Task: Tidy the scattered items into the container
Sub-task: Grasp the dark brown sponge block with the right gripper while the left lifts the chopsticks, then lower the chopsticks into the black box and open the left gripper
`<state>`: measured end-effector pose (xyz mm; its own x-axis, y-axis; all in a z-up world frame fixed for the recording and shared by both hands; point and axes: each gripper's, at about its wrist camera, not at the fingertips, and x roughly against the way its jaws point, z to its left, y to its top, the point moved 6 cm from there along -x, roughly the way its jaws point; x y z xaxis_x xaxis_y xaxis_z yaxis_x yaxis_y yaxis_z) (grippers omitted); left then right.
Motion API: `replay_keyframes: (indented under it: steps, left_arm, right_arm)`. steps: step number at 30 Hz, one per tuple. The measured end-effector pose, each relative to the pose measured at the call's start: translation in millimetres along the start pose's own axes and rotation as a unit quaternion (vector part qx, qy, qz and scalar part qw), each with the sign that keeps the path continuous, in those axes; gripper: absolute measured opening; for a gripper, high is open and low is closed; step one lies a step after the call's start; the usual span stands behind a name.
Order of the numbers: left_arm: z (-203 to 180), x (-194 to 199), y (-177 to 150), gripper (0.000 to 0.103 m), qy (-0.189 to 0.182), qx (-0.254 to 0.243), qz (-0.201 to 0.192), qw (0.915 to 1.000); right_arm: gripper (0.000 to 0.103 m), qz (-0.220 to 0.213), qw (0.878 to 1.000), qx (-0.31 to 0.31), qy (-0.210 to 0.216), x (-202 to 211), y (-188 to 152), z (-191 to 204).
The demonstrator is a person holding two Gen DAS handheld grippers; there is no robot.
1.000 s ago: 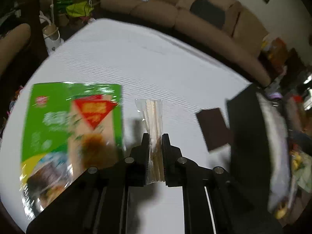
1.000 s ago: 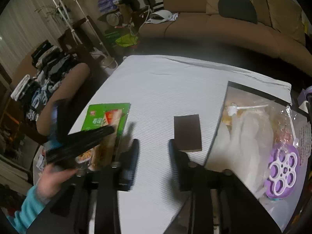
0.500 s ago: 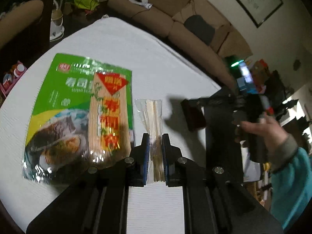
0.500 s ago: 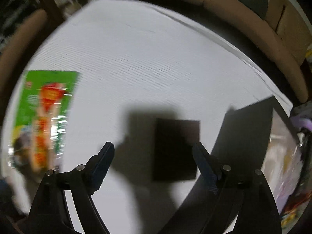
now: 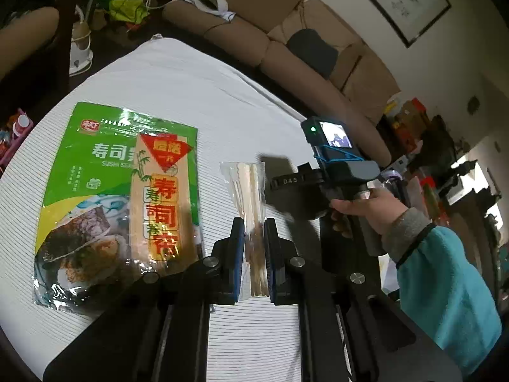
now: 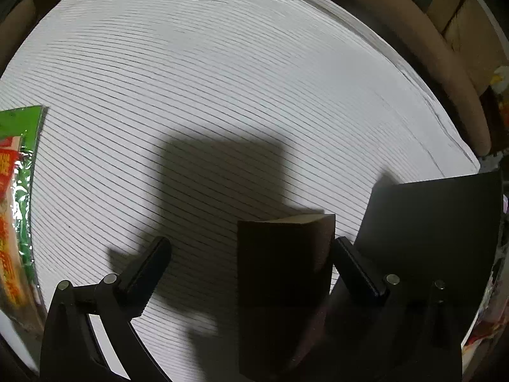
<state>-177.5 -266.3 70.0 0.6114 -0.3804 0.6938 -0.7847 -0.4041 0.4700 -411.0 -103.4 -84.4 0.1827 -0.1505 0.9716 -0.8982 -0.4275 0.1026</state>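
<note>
Striped white tablecloth (image 6: 222, 73) carries a dark block (image 6: 283, 273) lying between the right gripper (image 6: 248, 254)'s opening jaws, nearer its right finger, while the left gripper (image 5: 254, 248) pinches the stick packet (image 5: 246, 191) lengthwise.

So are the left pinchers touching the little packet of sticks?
Touching. Left wrist view: the left gripper has both pads pressed against the stick packet.
</note>
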Motion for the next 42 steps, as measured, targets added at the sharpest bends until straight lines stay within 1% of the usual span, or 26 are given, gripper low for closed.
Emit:
replay_keyframes:
  steps: [3,4,6,7,8,10,12,14,15,16,18,20,21,22,25,26,28,30,32,33,35,36,37,38,40,42]
  left_arm:
    - [-4.8,-2.5,-2.6,0.012,0.0,-0.003,0.004,1.0]
    - [-6.3,-3.2,-2.5,0.012,0.0,-0.004,0.004,1.0]
    - [-8.7,-4.7,-2.5,0.012,-0.001,-0.004,0.004,1.0]
    - [-10.0,-6.1,-2.4,0.012,-0.002,-0.004,0.005,1.0]
    - [-10.6,-7.1,-2.5,0.012,-0.003,-0.005,0.006,1.0]
    - [-12.4,-8.4,-3.3,0.012,-0.005,-0.006,0.007,0.9999]
    - [-13.7,-8.4,-4.6,0.012,-0.006,-0.009,0.007,0.9999]
    - [-14.4,-7.7,-4.4,0.012,-0.008,-0.01,0.007,0.9999]
    - [-14.2,-7.2,-3.6,0.012,-0.009,-0.01,0.006,0.9999]
    - [-14.0,-6.5,-2.5,0.012,-0.009,-0.01,0.005,0.9999]
    - [-13.3,-5.8,-0.9,0.012,-0.011,-0.011,0.002,0.9999]
    - [-13.9,-6.1,-1.1,0.012,-0.009,-0.016,0.001,0.9998]
    - [-14.6,-7.0,-2.0,0.012,-0.006,-0.018,0.002,0.9998]
    - [-15.6,-8.9,-3.5,0.012,-0.003,-0.023,0.004,0.9997]
    - [-22.7,-15.8,-9.0,0.012,0.006,-0.041,0.013,0.9991]
    - [-26.6,-17.5,-11.3,0.012,0.008,-0.048,0.016,0.9987]
    - [-41.0,-21.2,-16.9,0.012,0.002,-0.065,0.024,0.9976]
    - [-58.5,-25.7,-22.2,0.012,-0.014,-0.072,0.034,0.9967]
    - [-81.2,-34.6,-26.9,0.012,-0.028,-0.079,0.05,0.9952]
    - [-97.4,-40.8,-27.8,0.012,-0.03,-0.088,0.059,0.9939]
    - [-136.1,-51.5,-25.5,0.012,-0.031,-0.115,0.068,0.9905]
    - [-154.0,-55.5,-23.9,0.012,-0.032,-0.128,0.071,0.9888]
    - [-176.3,-59.9,-22.2,0.012,-0.034,-0.144,0.074,0.9863]
    - [-198.6,-65.3,-22.1,0.012,-0.039,-0.159,0.08,0.9833]
    - [-238.2,-81.2,-30.3,0.012,-0.053,-0.173,0.109,0.9774]
    - [-268.5,-97.1,-44.0,0.012,-0.061,-0.187,0.132,0.9715]
  right_arm:
    - [0.102,-0.014,1.0,0.0,0.012,10.0,-0.5,-1.2]
    - [0.102,-0.021,1.0,0.005,0.009,13.9,-0.9,-2.7]
    - [0.098,-0.016,1.0,0.014,-0.006,12.3,-4.2,-5.6]
    - [0.087,-0.005,1.0,0.018,-0.01,7.6,-7.5,-6.5]
    - [0.084,0.007,1.0,0.017,-0.01,2.1,-11.7,-8.4]
    - [0.084,0.01,1.0,-0.003,0.006,-0.1,-12.8,-14.1]
    - [0.081,0.016,0.999,-0.021,0.034,-1.8,-15.2,-19.6]
    - [0.073,0.011,0.998,-0.037,0.045,0.7,-17.1,-24.6]
    - [0.073,0.007,0.998,-0.039,0.055,3.4,-18.0,-25.2]
    - [0.073,-0.007,0.996,-0.043,0.081,11.7,-19.2,-24.4]
    - [0.073,-0.037,0.992,-0.056,0.108,32.0,-20.7,-25.0]
    - [0.073,-0.07,0.985,-0.057,0.147,63.0,-26.0,-22.7]
    - [0.073,-0.078,0.983,-0.057,0.158,74.0,-29.1,-22.4]
    - [0.073,-0.093,0.978,-0.051,0.177,96.0,-36.3,-21.9]
    - [0.073,-0.128,0.971,-0.032,0.199,149.3,-52.6,-32.0]
    - [0.073,-0.146,0.967,-0.031,0.206,173.6,-65.7,-41.8]
    - [0.073,-0.167,0.962,-0.033,0.215,208.8,-83.2,-48.8]
    - [0.073,-0.183,0.958,-0.039,0.216,231.7,-101.6,-69.6]
    - [0.073,-0.2,0.956,-0.056,0.209,252.7,-130.9,-104.8]
    - [0.073,-0.204,0.955,-0.062,0.206,256.0,-135.0,-116.4]
    - [0.073,-0.212,0.954,-0.086,0.193,262.6,-156.8,-152.9]
    - [0.073,-0.215,0.953,-0.095,0.191,263.1,-162.9,-159.9]
    - [0.073,-0.219,0.95,-0.112,0.193,263.8,-175.4,-180.4]
    - [0.073,-0.222,0.947,-0.124,0.196,262.2,-184.1,-191.0]
    - [0.073,-0.227,0.942,-0.146,0.199,259.5,-202.1,-216.4]
    - [0.073,-0.228,0.938,-0.162,0.204,257.8,-219.4,-237.7]
